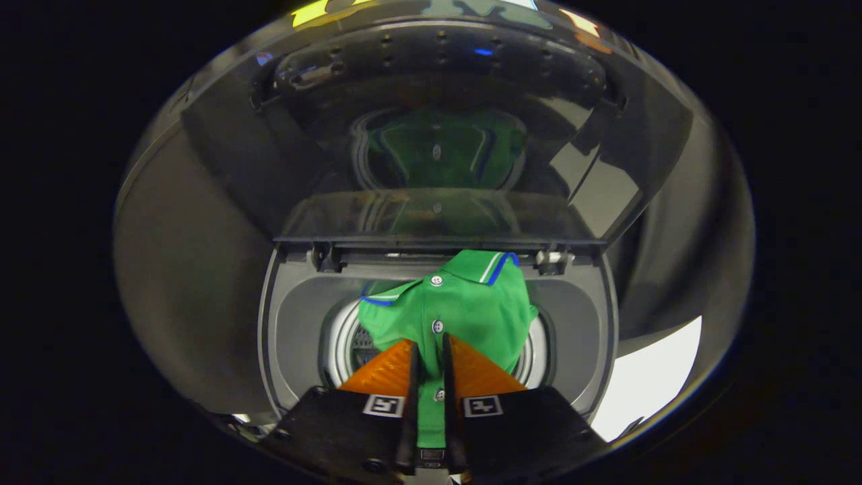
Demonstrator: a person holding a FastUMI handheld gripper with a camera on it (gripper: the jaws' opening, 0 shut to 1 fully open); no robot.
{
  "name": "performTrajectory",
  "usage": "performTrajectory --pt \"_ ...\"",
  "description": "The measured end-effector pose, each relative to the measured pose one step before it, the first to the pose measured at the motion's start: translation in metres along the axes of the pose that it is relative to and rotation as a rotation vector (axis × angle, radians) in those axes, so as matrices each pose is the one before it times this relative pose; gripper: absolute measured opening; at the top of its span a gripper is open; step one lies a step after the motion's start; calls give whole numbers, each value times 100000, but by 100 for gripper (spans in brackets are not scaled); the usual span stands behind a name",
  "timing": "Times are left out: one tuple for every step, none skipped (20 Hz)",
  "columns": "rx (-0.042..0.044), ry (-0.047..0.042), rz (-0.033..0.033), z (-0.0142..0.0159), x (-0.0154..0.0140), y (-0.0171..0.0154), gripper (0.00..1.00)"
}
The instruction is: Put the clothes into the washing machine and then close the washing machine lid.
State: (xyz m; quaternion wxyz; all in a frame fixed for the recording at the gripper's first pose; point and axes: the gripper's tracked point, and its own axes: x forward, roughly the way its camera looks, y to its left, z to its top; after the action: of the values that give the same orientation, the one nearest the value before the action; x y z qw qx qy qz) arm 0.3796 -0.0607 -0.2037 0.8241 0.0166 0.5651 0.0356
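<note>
Tool [431, 360] clamped on the green shirt [465, 303], which hangs straight ahead of the fingers, directly over the drum [343, 343], lid [438, 135] raised behind.

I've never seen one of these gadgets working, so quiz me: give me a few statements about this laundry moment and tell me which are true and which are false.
1. The gripper has its two fingers pinched on a green shirt. True.
2. The washing machine lid is closed. False: it stands raised open beyond the shirt.
3. The shirt has white buttons down its front. True.
4. The shirt lies flat at the bottom of the drum. False: it hangs from the fingers over the drum's opening.
5. The shirt shows mirrored in the shiny lid. True.
</note>
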Motion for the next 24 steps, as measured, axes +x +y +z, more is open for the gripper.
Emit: performTrajectory --pt "-1187 -148 -581 269 -57 -299 45" --pt "-1133 -909 -1125 -266 745 -380 71" --pt "-315 -375 196 -168 -893 55 97" --pt "313 -1523 190 196 -193 -23 97" --pt "658 -2489 593 412 -519 -106 97" --pt "289 -2774 57 481 -434 -107 97" --pt "28 -2724 -9 377 -572 -258 97" --pt "-46 -1912 -407 329 -471 -396 97" --pt "311 -1456 105 178 -604 -326 97" --pt "496 -1031 367 216 -523 -188 97" --pt "513 -894 62 63 -552 -404 97" --pt "592 -1485 222 355 -630 -377 97" --pt "651 -1983 316 489 -543 -327 97" --pt "830 -1989 337 614 -638 -289 97" --pt "1005 -1988 443 626 -886 -379 97" --pt "1095 -2301 232 934 -698 -212 97" --pt "938 -1962 312 837 -696 -151 97" --pt "656 -1815 167 927 -620 -182 97" --pt "483 -1935 23 781 -617 -179 97" --pt "357 -1703 114 878 -618 -180 97" --pt "409 -1503 89 684 -581 -151 97" --pt "536 -1158 -107 740 -505 -106 97" --pt "541 -814 185 486 -362 -110 97" --pt "632 -1086 -35 680 -354 23 97"
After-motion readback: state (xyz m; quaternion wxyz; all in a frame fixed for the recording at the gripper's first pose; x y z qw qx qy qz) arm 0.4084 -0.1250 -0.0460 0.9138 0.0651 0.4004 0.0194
